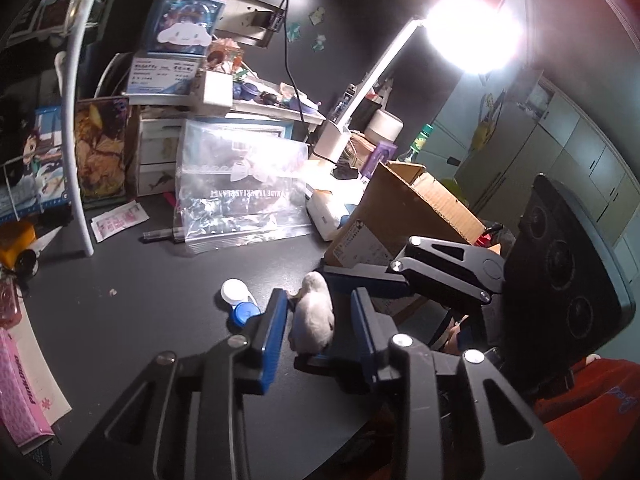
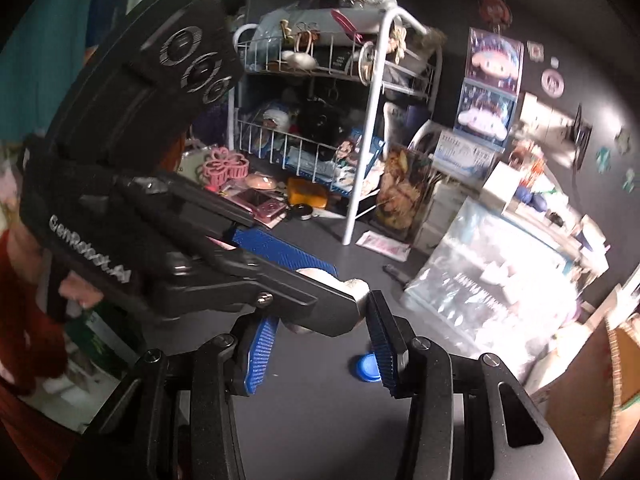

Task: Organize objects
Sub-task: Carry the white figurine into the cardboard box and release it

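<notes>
**Soft white toy between two sets of tongs**

Nearest the left wrist camera, the left tongs (image 1: 320,320) stand apart around a small white plush toy (image 1: 314,316); its left flank touches the left blue pad, a gap shows on the other side. The right tongs (image 2: 324,320) reach in crosswise, also apart, and whether they press the toy cannot be told. The toy sits low over the dark bench (image 1: 140,300), near its front edge. It looks fuzzy, rounded and light, likely to squash and not slip; its thick middle seems the best hold. Just left lies a contact lens case (image 1: 240,304), smooth plastic with one white and one blue cap. Farther back stand a crinkled clear plastic bag (image 1: 240,184), a cardboard box (image 1: 404,216) and a white lamp (image 1: 360,112).
</notes>
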Demonstrator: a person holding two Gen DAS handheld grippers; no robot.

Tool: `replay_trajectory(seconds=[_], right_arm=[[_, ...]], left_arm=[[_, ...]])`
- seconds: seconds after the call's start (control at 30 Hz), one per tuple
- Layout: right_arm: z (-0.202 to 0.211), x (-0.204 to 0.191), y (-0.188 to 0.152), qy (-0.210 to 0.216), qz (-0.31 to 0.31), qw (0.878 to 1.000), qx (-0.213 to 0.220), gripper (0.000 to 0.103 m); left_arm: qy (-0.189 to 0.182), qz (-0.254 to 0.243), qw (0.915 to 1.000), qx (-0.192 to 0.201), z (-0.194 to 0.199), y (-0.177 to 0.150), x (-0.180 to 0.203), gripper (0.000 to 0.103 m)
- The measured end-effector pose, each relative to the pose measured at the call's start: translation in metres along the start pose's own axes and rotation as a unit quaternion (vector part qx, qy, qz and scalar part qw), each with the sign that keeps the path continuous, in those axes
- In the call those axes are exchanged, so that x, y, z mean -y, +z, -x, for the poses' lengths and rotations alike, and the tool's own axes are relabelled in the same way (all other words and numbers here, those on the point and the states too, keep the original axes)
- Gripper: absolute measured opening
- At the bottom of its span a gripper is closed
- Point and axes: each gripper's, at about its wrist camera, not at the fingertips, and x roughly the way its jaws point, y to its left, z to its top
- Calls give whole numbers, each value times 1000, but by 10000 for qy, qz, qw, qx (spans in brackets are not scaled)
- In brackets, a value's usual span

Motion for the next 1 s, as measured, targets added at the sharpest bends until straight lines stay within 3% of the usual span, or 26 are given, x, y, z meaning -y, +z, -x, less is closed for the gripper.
replay_trajectory(seconds=[0.2, 0.6, 1.0], right_arm=[[15, 8, -4, -178, -23, 9998, 67, 40], [66, 47, 0, -511, -258, 9979, 318, 40], [126, 130, -22, -1138, -811, 9902, 60, 40]], left_arm=[[14, -157, 9998, -92, -7, 10, 13, 18], [-45, -883, 9960, -83, -24, 59, 76, 18], [-648, -1458, 9861, -457, -106, 113, 153, 17]])
